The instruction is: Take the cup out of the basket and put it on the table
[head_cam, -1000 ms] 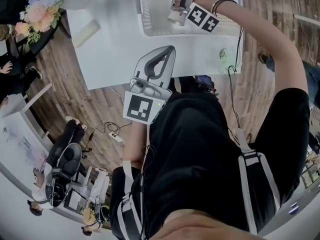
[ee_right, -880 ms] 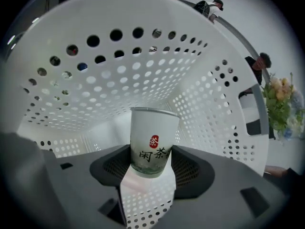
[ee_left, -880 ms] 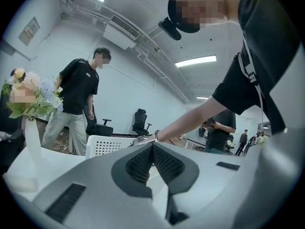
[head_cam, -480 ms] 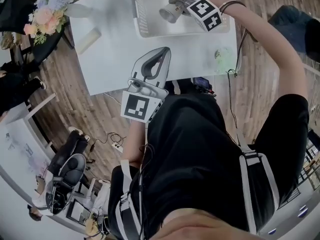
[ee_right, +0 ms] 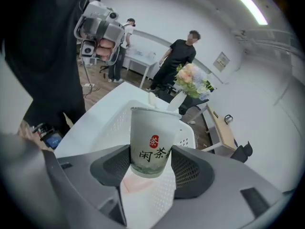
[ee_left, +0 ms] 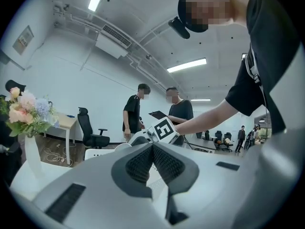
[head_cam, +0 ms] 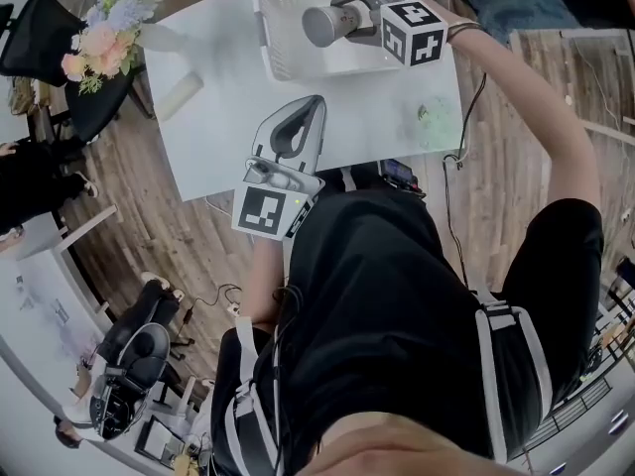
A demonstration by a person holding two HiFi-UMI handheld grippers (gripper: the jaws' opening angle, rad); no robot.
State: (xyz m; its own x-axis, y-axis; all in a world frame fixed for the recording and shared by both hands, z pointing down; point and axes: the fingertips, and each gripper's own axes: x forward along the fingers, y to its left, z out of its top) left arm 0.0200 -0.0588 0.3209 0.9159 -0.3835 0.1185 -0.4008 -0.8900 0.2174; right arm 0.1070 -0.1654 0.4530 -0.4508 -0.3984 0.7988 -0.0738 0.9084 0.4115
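My right gripper (head_cam: pixel 345 18) is shut on a white paper cup (head_cam: pixel 319 25) with red and black print, and holds it in the air above the white perforated basket (head_cam: pixel 283 53) at the table's far side. In the right gripper view the cup (ee_right: pixel 152 137) stands upright between the ribbed pads (ee_right: pixel 190 168), gripped near its base, with the basket (ee_right: pixel 112 125) beneath it. My left gripper (head_cam: pixel 309 108) hangs over the white table (head_cam: pixel 357 107) near its front edge. Its jaws (ee_left: pixel 152 159) are shut with nothing between them.
A vase of flowers (head_cam: pixel 109 28) and a pale cylinder (head_cam: pixel 179 92) stand on the table's left side. A greenish object (head_cam: pixel 434 122) lies at its right. A phone (head_cam: pixel 402 175) sits by the front edge. Several people (ee_left: pixel 136 111) stand beyond the table.
The right gripper has lifted the cup up out of the basket and carried it a little to the left. The left gripper has stayed about where it was.
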